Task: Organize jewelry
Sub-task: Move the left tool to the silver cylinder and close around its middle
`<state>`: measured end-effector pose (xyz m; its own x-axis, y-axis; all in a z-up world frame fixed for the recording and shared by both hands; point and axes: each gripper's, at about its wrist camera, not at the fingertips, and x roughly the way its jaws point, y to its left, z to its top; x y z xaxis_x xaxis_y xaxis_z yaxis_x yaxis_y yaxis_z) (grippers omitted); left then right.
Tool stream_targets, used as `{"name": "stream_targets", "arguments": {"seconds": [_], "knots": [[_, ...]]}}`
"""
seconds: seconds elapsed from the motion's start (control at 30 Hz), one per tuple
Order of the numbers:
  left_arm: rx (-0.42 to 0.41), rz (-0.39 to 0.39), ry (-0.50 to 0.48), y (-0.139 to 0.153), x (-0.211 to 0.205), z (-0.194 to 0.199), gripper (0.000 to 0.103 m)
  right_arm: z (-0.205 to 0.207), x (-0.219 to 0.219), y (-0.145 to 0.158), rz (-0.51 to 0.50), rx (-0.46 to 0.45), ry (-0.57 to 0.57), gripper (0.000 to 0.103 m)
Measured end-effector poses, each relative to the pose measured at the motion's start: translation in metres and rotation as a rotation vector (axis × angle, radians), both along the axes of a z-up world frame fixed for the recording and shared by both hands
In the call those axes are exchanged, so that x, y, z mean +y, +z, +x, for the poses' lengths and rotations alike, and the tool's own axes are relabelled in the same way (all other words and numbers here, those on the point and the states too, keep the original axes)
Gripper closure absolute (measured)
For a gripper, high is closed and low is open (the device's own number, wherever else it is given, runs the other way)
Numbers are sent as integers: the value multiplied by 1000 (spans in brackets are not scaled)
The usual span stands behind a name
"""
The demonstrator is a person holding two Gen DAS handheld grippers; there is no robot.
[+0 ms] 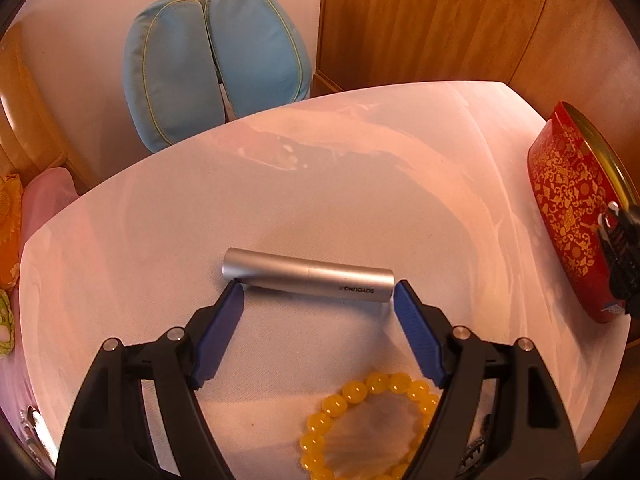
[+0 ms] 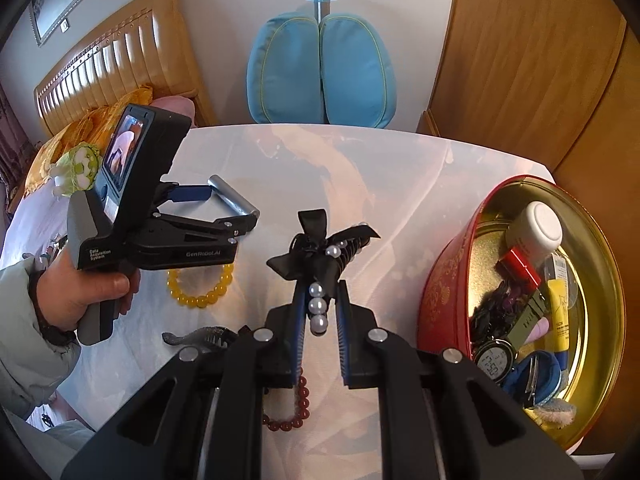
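Silver metal tube (image 1: 307, 279) lies crosswise between the left gripper's (image 1: 319, 292) spread jaws; right gripper (image 2: 319, 294) clamps black bow hairclip (image 2: 320, 256).

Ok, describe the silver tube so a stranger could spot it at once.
Start at the white table with the red and gold tin at its right edge. Left of the tin, the silver tube lies flat between the open tips of the left hand-held gripper. It is plain metal, unlike the yellow bead bracelet nearby.

Black bow hair clip (image 2: 320, 256) with pearls, centre frame; yellow bead bracelet (image 2: 200, 286) left of it; dark red bead bracelet (image 2: 294, 412) at lower centre.
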<state>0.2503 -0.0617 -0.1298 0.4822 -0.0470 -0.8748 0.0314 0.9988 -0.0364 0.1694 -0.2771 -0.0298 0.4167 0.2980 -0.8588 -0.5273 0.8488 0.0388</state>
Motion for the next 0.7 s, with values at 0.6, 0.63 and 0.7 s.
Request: {"name": "stream_targets", "arguments": {"seconds": [0.6,0.63,0.7], "knots": [[4,-100,28,7,18,-4,90,-9,-27,7,20,-22,-17,87],[9,-96,40,8,21,-8,88,-9,-30,7,20,-23,-19,87],[16,-98,70,12,26,-15,73,-9,-35,9,27,-27,-28,87]]}}
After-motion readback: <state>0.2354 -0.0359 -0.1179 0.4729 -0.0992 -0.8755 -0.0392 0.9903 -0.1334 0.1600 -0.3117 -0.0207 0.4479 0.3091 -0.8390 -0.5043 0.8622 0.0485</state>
